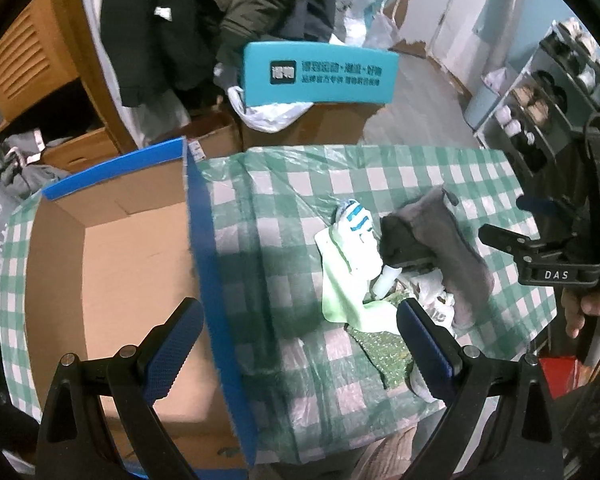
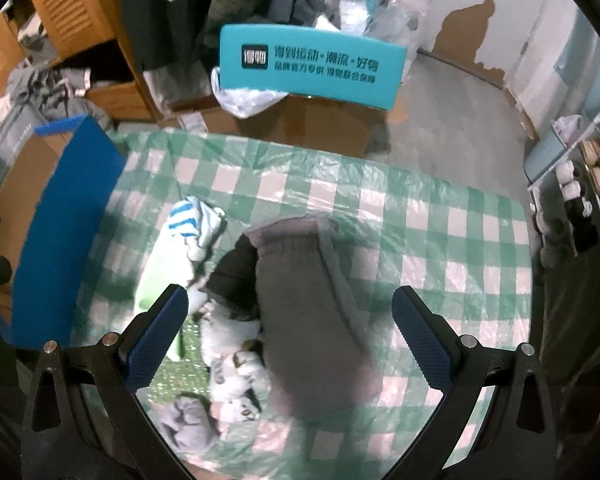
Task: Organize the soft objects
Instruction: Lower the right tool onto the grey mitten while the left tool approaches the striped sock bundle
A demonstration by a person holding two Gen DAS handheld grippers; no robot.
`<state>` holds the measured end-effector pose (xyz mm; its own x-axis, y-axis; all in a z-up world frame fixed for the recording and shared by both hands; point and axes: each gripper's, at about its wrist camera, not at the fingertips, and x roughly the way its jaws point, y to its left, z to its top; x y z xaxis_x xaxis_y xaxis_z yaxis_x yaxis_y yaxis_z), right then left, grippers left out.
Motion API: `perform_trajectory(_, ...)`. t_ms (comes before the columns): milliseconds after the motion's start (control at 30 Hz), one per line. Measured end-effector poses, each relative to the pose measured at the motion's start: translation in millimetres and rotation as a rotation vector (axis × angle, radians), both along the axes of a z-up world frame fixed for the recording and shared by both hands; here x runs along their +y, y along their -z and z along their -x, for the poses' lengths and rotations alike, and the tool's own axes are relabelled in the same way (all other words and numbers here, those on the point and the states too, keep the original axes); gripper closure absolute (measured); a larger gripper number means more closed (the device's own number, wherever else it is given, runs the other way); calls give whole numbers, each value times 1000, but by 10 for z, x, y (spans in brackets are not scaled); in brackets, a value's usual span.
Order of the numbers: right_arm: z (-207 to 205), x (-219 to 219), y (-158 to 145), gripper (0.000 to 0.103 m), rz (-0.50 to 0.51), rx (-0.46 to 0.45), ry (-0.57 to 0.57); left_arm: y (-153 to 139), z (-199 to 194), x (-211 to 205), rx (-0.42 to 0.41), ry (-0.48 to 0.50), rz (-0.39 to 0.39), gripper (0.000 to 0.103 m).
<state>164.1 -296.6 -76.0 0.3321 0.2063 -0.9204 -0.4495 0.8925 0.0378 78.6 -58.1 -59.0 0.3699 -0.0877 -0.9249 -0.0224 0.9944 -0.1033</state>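
Observation:
A pile of soft items lies on the green-checked tablecloth (image 1: 284,216): a white sock with blue stripes (image 1: 356,216), a pale green cloth (image 1: 340,292), a long grey sock (image 1: 456,252), a dark garment (image 1: 400,240) and white patterned pieces (image 1: 432,300). An open cardboard box with blue edges (image 1: 116,264) stands left of the pile. My left gripper (image 1: 300,340) is open, straddling the box's right wall. My right gripper (image 2: 290,332) hangs open over the grey sock (image 2: 312,304), with the striped sock (image 2: 196,224), green cloth (image 2: 156,280) and box wall (image 2: 64,224) to its left. Seen from the left wrist, the right gripper (image 1: 540,248) is at far right, held by a hand.
Behind the table stand cardboard boxes (image 1: 324,124) with a teal printed flap (image 1: 320,74), hanging dark coats (image 1: 204,12) and a wooden cabinet (image 1: 40,60). A shoe rack (image 1: 548,92) lines the right wall. Grey clothes (image 1: 4,168) are heaped at the left.

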Motion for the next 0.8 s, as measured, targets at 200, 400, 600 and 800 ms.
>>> perform_trajectory(200, -119, 25, 204, 2, 37, 28, -27, 260, -216, -87, 75, 3, 42, 4)
perform_trajectory(400, -175, 5, 453, 2, 76, 51, -31, 454, -373, -239, 97, 14, 8, 4)
perform_trajectory(600, -159, -18, 696, 2, 109, 86, -50, 670, -487, -385, 138, 48, -21, 4)
perform_trajectory(800, -152, -37, 858, 2, 117, 125, -53, 812, -587, -448, 158, 64, -31, 4)
